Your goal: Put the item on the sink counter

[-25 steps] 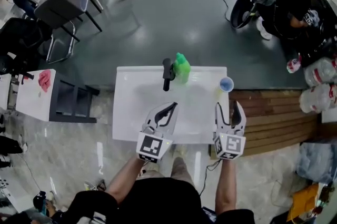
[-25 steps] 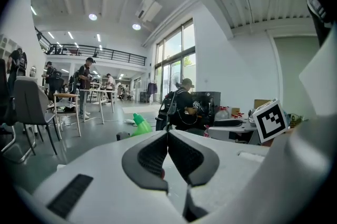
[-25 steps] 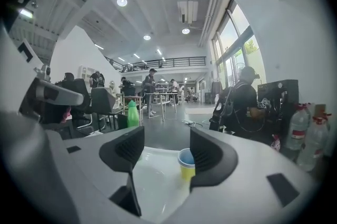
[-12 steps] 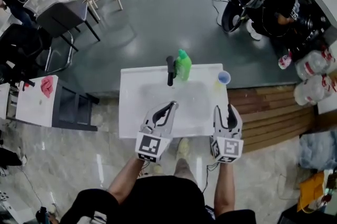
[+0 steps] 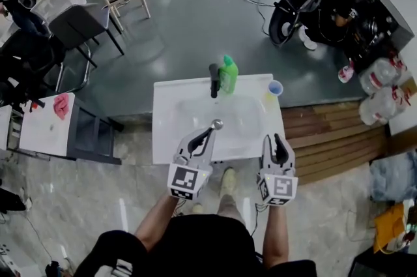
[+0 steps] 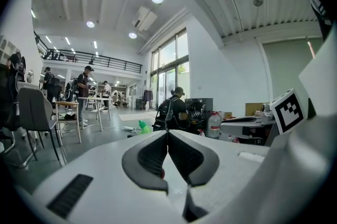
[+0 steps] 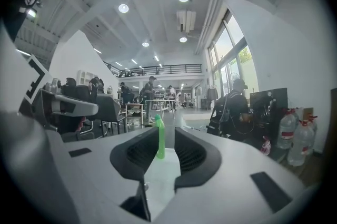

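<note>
Since a second ago the right tongs [image 5: 277, 139] have narrowed from a wide spread to a slim gap and are closing further, with nothing between them. Both pairs have also drawn back toward the near edge of the white bench [image 5: 168, 139], which now sits further up the head view. The left tongs [image 5: 213, 130] are pressed together at the tips, and I can make out nothing pinched in them. A small round metal knob [image 5: 218, 124] shows just past their tips; it is probably the plug of the basin [image 5: 241, 109], but that cannot be told for sure. So neither hand carries anything. The likeliest item, the green bottle [image 5: 228, 73], already stands upright on the bench at its far edge, touching or just beside the black tap [image 5: 213, 79]. A blue cup [image 5: 275, 88] stands at the far right corner. The bottle lies ahead of both pairs, across the basin, with its long axis vertical. In the head view the left tips are the nearer to it. The right gripper view, however, frames the bottle straight through the gap of its own tongs, so that hand is the one lined up on it. Judging by this, the placing looks done.
</note>
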`<state>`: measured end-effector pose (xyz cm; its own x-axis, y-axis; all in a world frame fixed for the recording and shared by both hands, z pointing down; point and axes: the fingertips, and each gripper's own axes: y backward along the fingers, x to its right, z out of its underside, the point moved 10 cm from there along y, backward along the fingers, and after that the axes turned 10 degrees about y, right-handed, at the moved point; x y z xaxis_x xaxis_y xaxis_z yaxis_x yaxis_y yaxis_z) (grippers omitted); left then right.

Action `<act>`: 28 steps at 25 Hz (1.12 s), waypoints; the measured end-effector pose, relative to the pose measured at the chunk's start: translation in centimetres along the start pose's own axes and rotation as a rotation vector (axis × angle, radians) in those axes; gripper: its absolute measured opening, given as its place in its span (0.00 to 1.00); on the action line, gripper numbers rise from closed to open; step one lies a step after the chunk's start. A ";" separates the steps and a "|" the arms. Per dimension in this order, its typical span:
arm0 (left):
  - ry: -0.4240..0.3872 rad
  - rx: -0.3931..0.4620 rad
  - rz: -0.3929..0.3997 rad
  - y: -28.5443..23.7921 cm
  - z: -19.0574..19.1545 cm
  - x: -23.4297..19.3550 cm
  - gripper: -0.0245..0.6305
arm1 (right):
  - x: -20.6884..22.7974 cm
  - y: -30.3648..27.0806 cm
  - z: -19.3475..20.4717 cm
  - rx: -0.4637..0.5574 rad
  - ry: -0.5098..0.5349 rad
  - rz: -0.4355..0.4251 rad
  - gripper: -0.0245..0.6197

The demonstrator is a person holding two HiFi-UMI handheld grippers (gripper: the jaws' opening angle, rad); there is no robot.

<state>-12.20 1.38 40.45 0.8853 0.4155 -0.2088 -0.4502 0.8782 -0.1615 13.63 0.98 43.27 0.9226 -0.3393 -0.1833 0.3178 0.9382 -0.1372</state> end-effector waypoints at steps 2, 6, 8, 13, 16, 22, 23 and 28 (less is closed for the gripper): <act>0.000 0.002 0.000 0.9 0.1 0.2 0.04 | -0.6 0.8 -0.2 0.010 0.008 -0.006 0.17; -0.006 0.009 0.005 2.7 0.3 0.6 0.04 | -2.1 2.5 -0.5 0.010 0.021 -0.013 0.13; 0.000 0.002 0.007 3.6 0.5 0.6 0.04 | -2.9 3.1 -0.5 0.021 0.018 -0.019 0.11; -0.003 0.001 0.007 5.3 0.8 0.6 0.04 | -4.4 4.3 -0.9 0.004 0.015 -0.014 0.09; 0.002 -0.011 0.003 6.0 1.1 0.5 0.04 | -5.0 4.7 -1.0 0.000 0.016 -0.017 0.08; -0.004 -0.002 -0.004 6.7 1.2 0.4 0.04 | -5.4 5.1 -0.5 0.014 0.017 -0.021 0.05; -0.004 -0.001 -0.004 6.8 1.1 0.5 0.04 | -5.3 5.2 -0.5 0.017 0.017 -0.021 0.05; -0.005 0.001 -0.004 6.7 1.0 0.7 0.04 | -5.1 5.2 -1.2 0.010 0.016 -0.018 0.04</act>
<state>-14.51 7.77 40.15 0.8875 0.4133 -0.2038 -0.4468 0.8801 -0.1608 10.34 7.50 42.27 0.9130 -0.3575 -0.1963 0.3370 0.9324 -0.1306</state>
